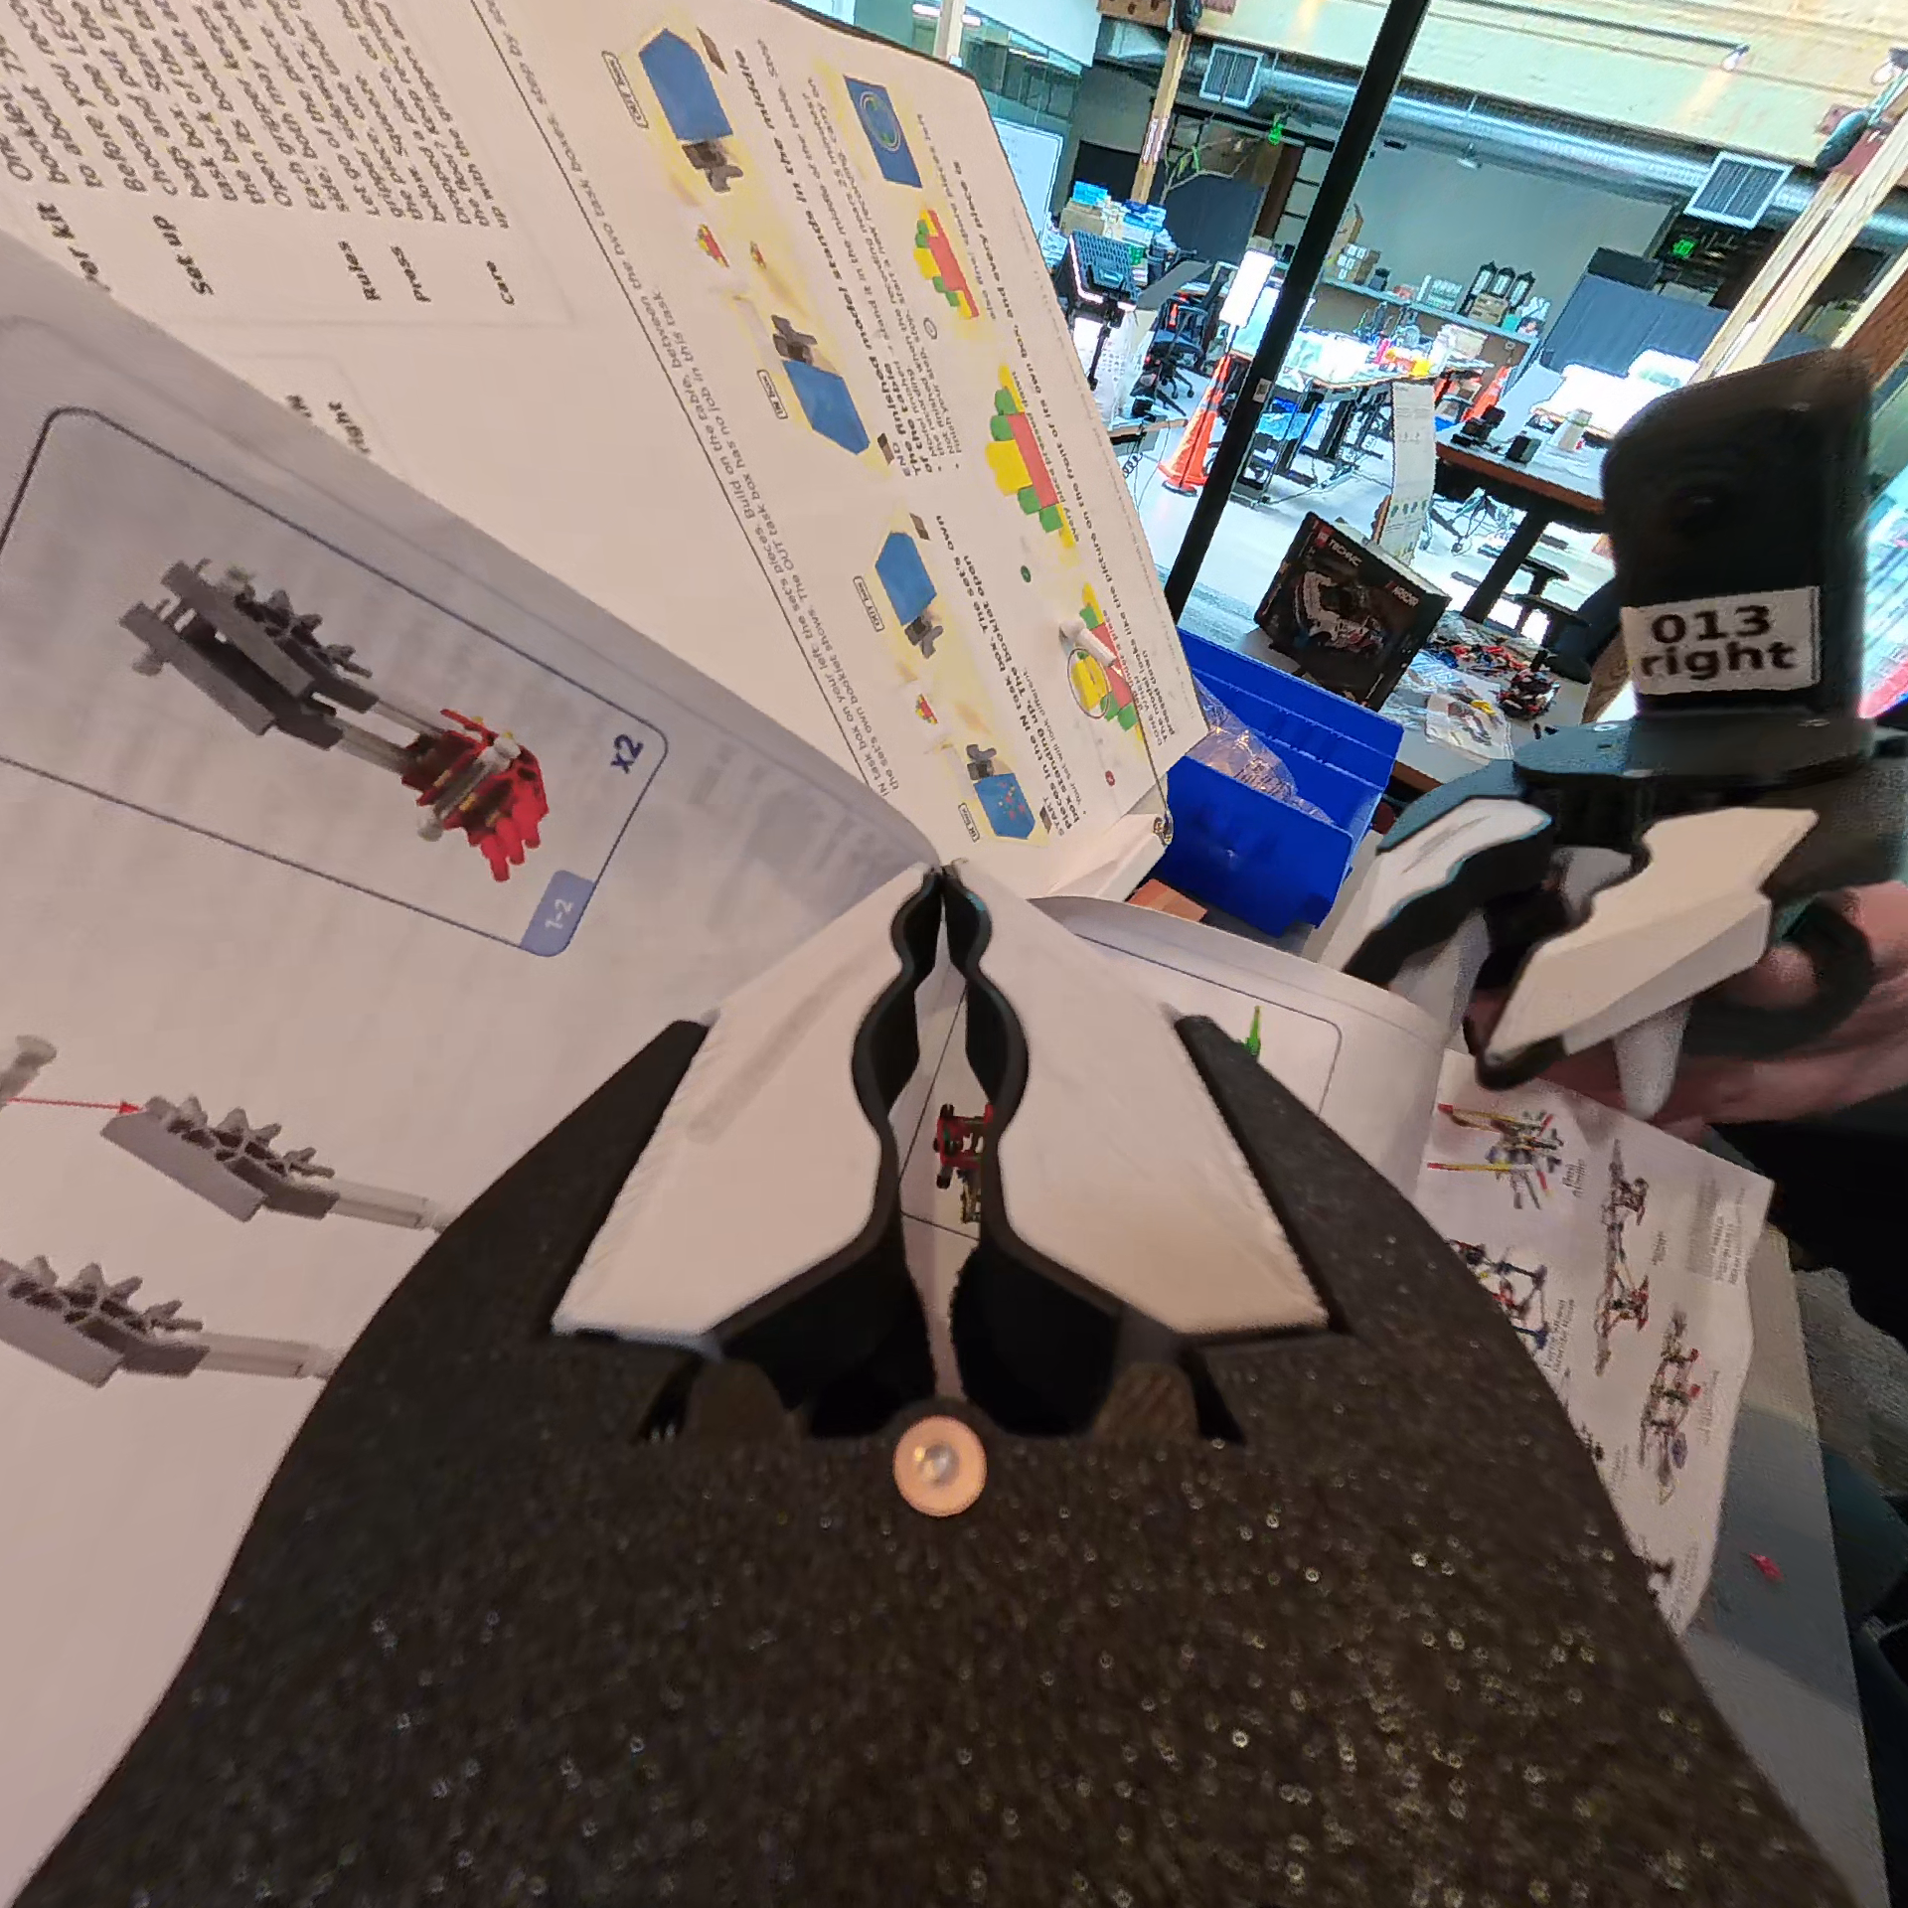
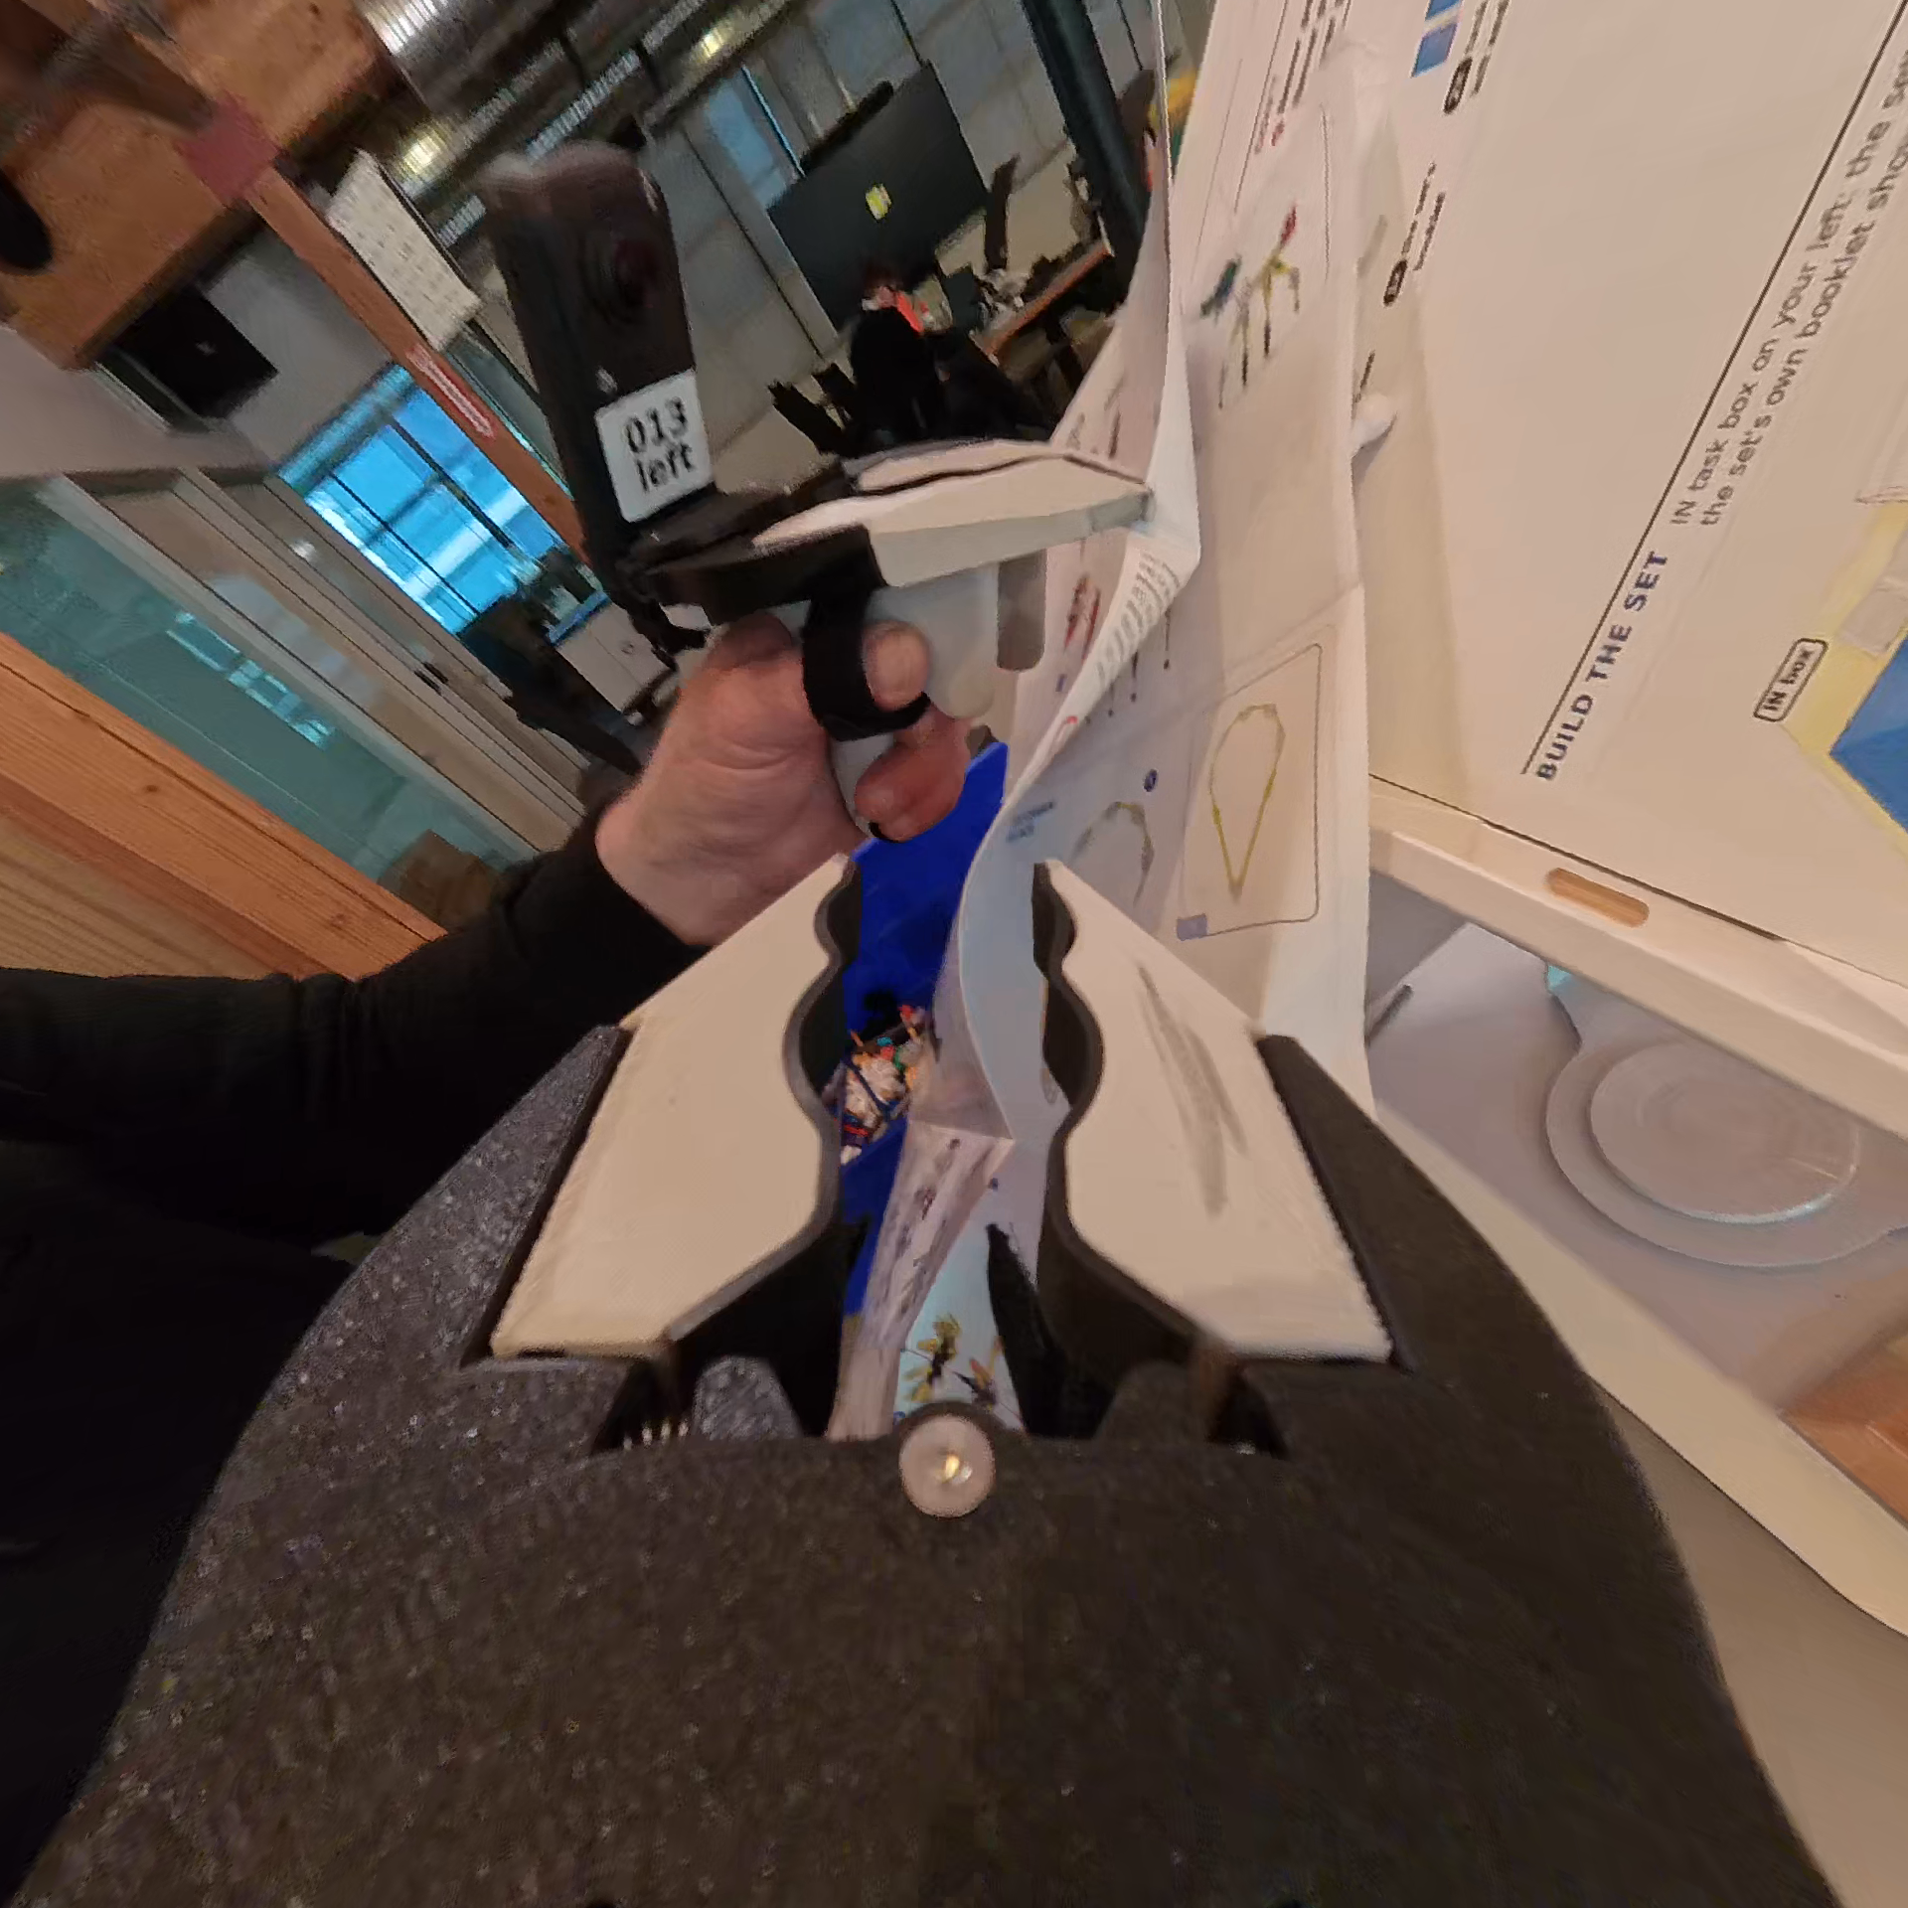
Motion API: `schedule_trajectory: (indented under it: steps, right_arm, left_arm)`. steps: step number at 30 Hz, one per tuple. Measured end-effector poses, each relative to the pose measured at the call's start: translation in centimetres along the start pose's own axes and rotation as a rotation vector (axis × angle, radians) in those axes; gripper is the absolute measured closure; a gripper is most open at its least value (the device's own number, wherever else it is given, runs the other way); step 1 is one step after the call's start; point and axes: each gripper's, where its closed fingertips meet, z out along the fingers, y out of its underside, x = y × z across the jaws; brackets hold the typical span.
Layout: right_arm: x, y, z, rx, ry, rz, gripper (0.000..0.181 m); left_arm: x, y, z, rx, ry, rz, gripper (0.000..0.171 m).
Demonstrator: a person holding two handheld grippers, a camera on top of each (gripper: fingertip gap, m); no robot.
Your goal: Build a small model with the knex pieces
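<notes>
Two grippers: both worked at one open instruction booklet of white glossy pages printed with coloured building-brick diagrams (image 1: 341, 929), the landmark for every place below.
Left gripper (image 1: 942, 878): its white fingers with black wavy inner pads were pressed together at the tips, pinching the edge of a lifted booklet page; in the right wrist view the same gripper (image 2: 1136, 501) met that page edge-on from the side.
Left hand (image 2: 764, 764): a bare hand in a black sleeve wrapped around the grey handle, just beside the booklet's curling pages.
Right gripper (image 2: 945, 888): jaws apart, with a loose page edge (image 2: 991, 991) running up between them; whether a pad touched the paper could not be told.
Right gripper, seen from the left wrist view (image 1: 1528, 929): off to the booklet's far side, above a loose white sheet of small model pictures (image 1: 1611, 1291).
Upright white instruction card with blue and yellow brick drawings (image 1: 785, 341): stood directly behind the booklet.
Blue plastic bin holding a clear bag (image 1: 1280, 795): behind the booklet, just past the card's lower corner.
Black printed box of a building set (image 1: 1347, 604): farther back than the bin, well apart from the booklet.
White tray with a round clear dish (image 2: 1704, 1146): under the card's foot, beside the booklet.
</notes>
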Motion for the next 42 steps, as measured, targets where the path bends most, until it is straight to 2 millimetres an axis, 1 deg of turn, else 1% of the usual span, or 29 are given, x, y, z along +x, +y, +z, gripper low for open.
schedule_trajectory:
  steps: [1,2,4,6,7,9,10,13,15,16,18,19,22,25,28,30,33,34,35,38,42]
  right_arm:
    - [0.2,0.4,0.2,-0.023,0.021,-0.022,0.150]
    - [0.3,0.7,0.4,-0.043,0.037,-0.044,0.163]
    - [0.5,1.1,0.7,-0.063,0.058,-0.072,0.180]
    - [0.6,1.1,0.7,-0.060,0.063,-0.068,0.181]
    - [0.9,1.1,0.6,-0.059,0.069,-0.064,0.181]
    - [1.0,1.2,0.6,-0.053,0.069,-0.059,0.181]
    - [1.0,1.2,0.5,-0.051,0.067,-0.060,0.181]
    - [0.9,1.2,0.3,-0.043,0.065,-0.064,0.181]
    - [1.0,1.1,0.2,-0.037,0.061,-0.059,0.181]
    - [1.1,1.1,0.2,-0.035,0.060,-0.056,0.181]
    - [1.1,1.1,0.2,-0.033,0.057,-0.051,0.181]
    - [1.2,1.1,0.2,-0.034,0.058,-0.051,0.181]
    - [1.2,1.1,0.2,-0.039,0.056,-0.051,0.181]
    - [1.3,1.2,0.3,-0.042,0.056,-0.052,0.181]
    - [1.2,1.1,0.3,-0.037,0.052,-0.052,0.181]
    - [1.1,1.0,0.4,-0.031,0.047,-0.052,0.181]
    - [0.8,1.0,0.4,-0.026,0.041,-0.056,0.181]
    - [0.7,1.0,0.4,-0.025,0.038,-0.058,0.181]
    - [0.6,1.0,0.4,-0.024,0.034,-0.061,0.181]
    - [0.0,0.9,0.3,-0.020,0.021,-0.076,0.181]
    - [-1.3,0.7,0.2,-0.001,0.001,-0.105,0.181]
  left_arm:
    - [0.0,0.0,0.0,0.000,0.002,-0.001,0.171]
    - [0.1,0.0,0.0,0.001,0.004,-0.004,0.171]
    - [0.1,0.0,-0.1,0.007,0.012,-0.008,0.171]
    - [0.2,-0.1,-0.5,0.017,0.018,0.001,0.171]
    - [0.2,-0.3,-1.0,0.024,0.019,0.008,0.167]
    - [-0.3,-0.6,-2.6,0.049,0.004,-0.002,0.148]
    - [-0.8,-0.6,-3.6,0.058,-0.009,-0.014,0.147]
    - [-3.8,0.2,-7.4,0.085,-0.118,-0.058,0.141]
    - [-6.1,0.7,-10.1,0.133,-0.186,-0.129,0.139]
    - [-7.5,1.3,-11.4,0.144,-0.230,-0.162,0.137]
    - [-9.5,2.6,-13.3,0.160,-0.293,-0.232,0.136]
    - [-10.1,3.1,-13.8,0.160,-0.299,-0.257,0.134]
    - [-11.9,3.6,-14.4,0.143,-0.337,-0.248,0.131]
    - [-13.3,3.5,-14.1,0.124,-0.353,-0.245,0.128]
    - [-14.0,3.8,-13.4,0.113,-0.323,-0.314,0.127]
    - [-14.2,4.5,-12.9,0.114,-0.282,-0.393,0.128]
    - [-13.9,5.0,-12.0,0.163,-0.178,-0.508,0.139]
    - [-13.6,5.1,-11.7,0.179,-0.139,-0.537,0.144]
    - [-13.4,4.9,-11.6,0.199,-0.109,-0.550,0.154]
    - [-12.6,3.7,-12.1,0.266,-0.047,-0.549,0.170]
    - [-11.2,1.0,-14.1,0.308,-0.036,-0.448,0.171]
